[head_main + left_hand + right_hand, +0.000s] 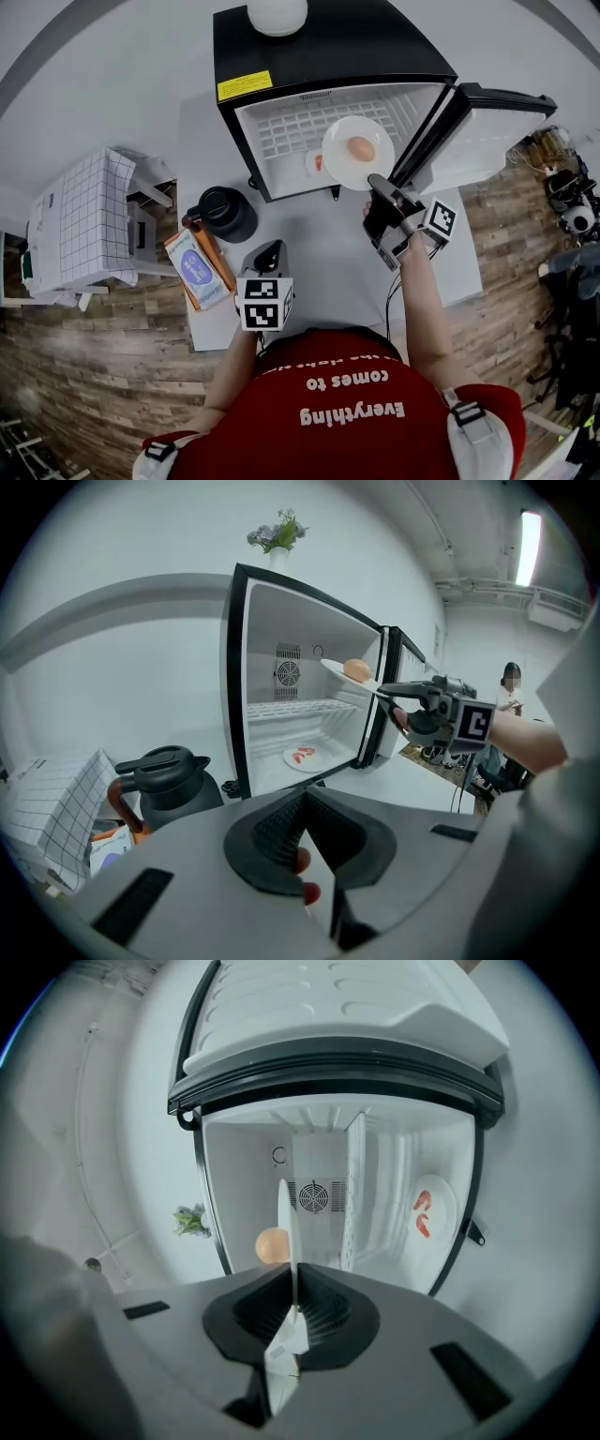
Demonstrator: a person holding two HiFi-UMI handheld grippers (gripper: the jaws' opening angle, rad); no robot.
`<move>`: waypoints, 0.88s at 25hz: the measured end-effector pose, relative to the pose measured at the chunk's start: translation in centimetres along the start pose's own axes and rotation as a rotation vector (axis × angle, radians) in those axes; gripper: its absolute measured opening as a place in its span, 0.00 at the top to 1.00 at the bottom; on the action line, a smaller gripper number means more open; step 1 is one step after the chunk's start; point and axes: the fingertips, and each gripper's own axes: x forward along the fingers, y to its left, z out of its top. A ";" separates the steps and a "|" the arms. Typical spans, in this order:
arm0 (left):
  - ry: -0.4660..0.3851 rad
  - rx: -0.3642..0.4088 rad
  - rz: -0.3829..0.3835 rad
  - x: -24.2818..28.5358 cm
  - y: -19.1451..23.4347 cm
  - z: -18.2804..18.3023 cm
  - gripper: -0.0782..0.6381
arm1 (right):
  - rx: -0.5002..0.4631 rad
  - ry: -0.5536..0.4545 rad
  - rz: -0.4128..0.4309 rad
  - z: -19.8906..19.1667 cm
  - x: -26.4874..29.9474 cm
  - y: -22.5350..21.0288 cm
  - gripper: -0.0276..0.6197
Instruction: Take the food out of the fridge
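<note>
The black mini fridge (281, 56) stands open on the white table (309, 253), its door (487, 131) swung to the right. My right gripper (375, 180) is shut on the rim of a white plate (358, 153) that carries a round orange-brown bun (361, 148), held just in front of the opening. In the right gripper view the plate (285, 1232) stands edge-on between the pads, with the bun (272, 1245) to its left. A second plate with red shrimp (316, 162) lies on the fridge floor. My left gripper (267, 258) hovers low over the table, shut and empty.
A black jug (225, 214) and a blue-and-orange pack (197, 270) sit at the table's left. A grid-patterned white cloth (80, 225) covers a stand further left. A white vase (277, 14) tops the fridge. Wooden floor surrounds the table.
</note>
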 end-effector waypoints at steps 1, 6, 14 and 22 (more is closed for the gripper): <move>-0.002 -0.001 0.004 -0.3 0.0 -0.2 0.88 | 0.007 0.007 0.008 -0.8 -0.5 0.0 0.92; -0.002 -0.008 0.022 -1.8 0.0 -1.3 0.88 | 0.030 0.044 0.015 -4.2 -3.1 -0.8 0.92; 0.005 -0.005 0.022 -3.5 -0.8 -3.3 0.88 | 0.035 0.093 -0.029 -8.2 -6.4 -2.8 0.92; 0.029 0.010 0.000 -5.2 -2.4 -5.6 0.88 | 0.039 0.112 -0.058 -11.5 -9.2 -3.8 0.92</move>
